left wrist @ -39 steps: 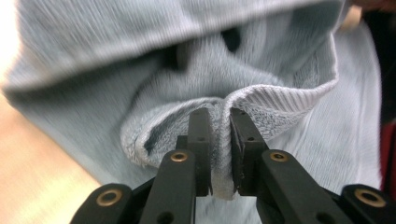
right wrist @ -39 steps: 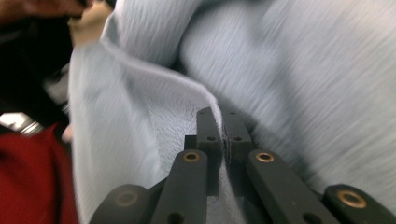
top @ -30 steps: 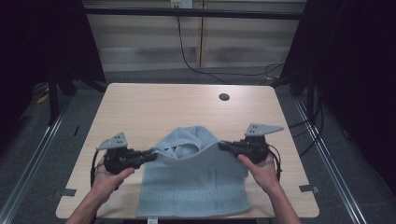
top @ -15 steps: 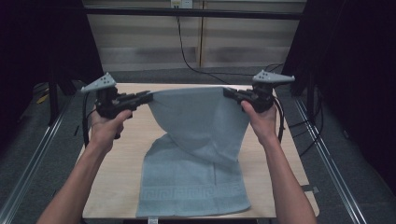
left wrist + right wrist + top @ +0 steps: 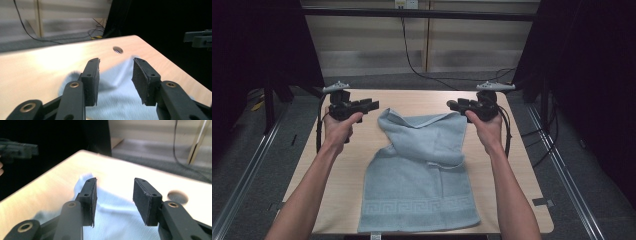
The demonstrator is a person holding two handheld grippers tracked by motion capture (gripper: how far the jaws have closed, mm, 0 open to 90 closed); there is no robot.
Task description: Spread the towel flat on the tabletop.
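Both claws, left claw (image 5: 371,104) and right claw (image 5: 453,105), now gaping (nothing held), towel (image 5: 419,175) dropped back onto table (image 5: 312,175)

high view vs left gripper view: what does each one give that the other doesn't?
High view alone: both hands, the whole towel with its patterned near border flat and its far half lying crumpled, the right gripper with its grey plate, and the floor around the table.

Left gripper view alone: its own jaws up close, the left gripper open with a clear gap between the pads, towel below them, nothing pinched.

Both: the pale towel, the wooden table with the round hole near its far edge, and the cables by the back wall.
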